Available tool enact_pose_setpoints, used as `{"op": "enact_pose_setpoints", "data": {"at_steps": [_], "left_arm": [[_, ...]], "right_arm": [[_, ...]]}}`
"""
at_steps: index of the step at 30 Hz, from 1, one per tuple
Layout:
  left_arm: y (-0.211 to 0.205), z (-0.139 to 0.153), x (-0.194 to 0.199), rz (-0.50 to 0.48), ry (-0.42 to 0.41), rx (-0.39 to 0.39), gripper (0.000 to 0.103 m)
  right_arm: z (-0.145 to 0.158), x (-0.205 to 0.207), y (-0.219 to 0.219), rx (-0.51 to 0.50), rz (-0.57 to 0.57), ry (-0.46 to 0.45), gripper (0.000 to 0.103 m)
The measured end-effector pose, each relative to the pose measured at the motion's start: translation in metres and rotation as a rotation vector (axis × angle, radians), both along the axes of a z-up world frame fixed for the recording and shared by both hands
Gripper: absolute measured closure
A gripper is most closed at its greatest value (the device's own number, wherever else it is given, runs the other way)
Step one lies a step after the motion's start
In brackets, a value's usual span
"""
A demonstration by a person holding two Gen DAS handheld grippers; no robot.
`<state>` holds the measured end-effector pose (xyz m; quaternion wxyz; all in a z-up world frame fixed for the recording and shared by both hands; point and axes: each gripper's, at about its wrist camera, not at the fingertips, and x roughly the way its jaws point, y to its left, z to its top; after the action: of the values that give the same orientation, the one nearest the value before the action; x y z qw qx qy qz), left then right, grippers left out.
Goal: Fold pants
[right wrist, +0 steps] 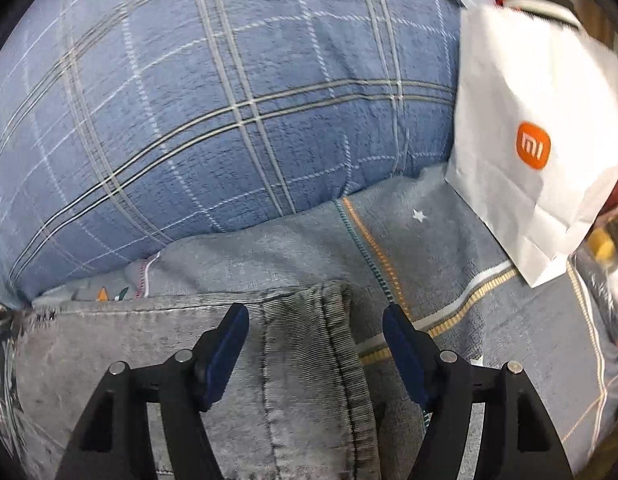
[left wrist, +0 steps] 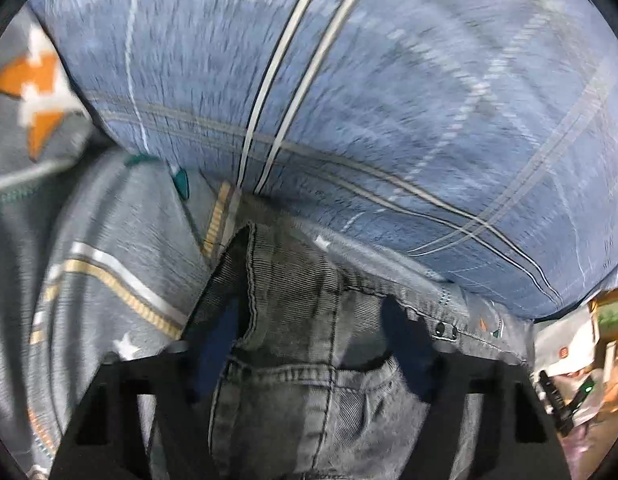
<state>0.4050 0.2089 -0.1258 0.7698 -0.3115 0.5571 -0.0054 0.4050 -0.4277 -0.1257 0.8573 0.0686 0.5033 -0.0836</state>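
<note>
Grey denim pants (left wrist: 309,376) lie on a bed. In the left wrist view the waist part with a pocket seam fills the gap between the fingers of my left gripper (left wrist: 311,308). A raised flap of denim (left wrist: 245,272) hides part of the left finger, and the picture is blurred. The jaws stand apart and I see no firm pinch. In the right wrist view my right gripper (right wrist: 315,312) is open and straddles a stitched corner of the pants (right wrist: 309,352). Its left finger is over denim, its right finger over the sheet.
A big blue plaid pillow or quilt (right wrist: 209,120) (left wrist: 389,100) bulges just beyond the pants. Under them lies a grey sheet (right wrist: 429,240) (left wrist: 109,260) with stars and stripes. A white paper bag (right wrist: 529,140) with an orange logo stands at the right, with clutter behind it.
</note>
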Motion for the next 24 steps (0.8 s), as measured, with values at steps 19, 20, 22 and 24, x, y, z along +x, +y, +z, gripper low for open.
{"op": "enact_pose_setpoints", "data": {"at_steps": [19,20,22,24], "left_arm": [[0.002,-0.030,0.047,-0.025,-0.010,0.135,0.100],[0.002,-0.027,0.045,-0.027,-0.010,0.141,0.100],[-0.003,-0.025,0.047,-0.032,-0.009,0.153,0.100],[-0.010,-0.027,0.049,-0.034,-0.011,0.162,0.100]], "right_arm": [[0.000,0.002,-0.003,-0.023,0.068,0.046,0.031],[0.002,0.002,-0.003,-0.018,0.061,0.036,0.031],[0.006,0.001,-0.008,-0.017,0.039,0.029,0.031],[-0.005,0.007,-0.013,0.011,0.018,0.069,0.031]]}}
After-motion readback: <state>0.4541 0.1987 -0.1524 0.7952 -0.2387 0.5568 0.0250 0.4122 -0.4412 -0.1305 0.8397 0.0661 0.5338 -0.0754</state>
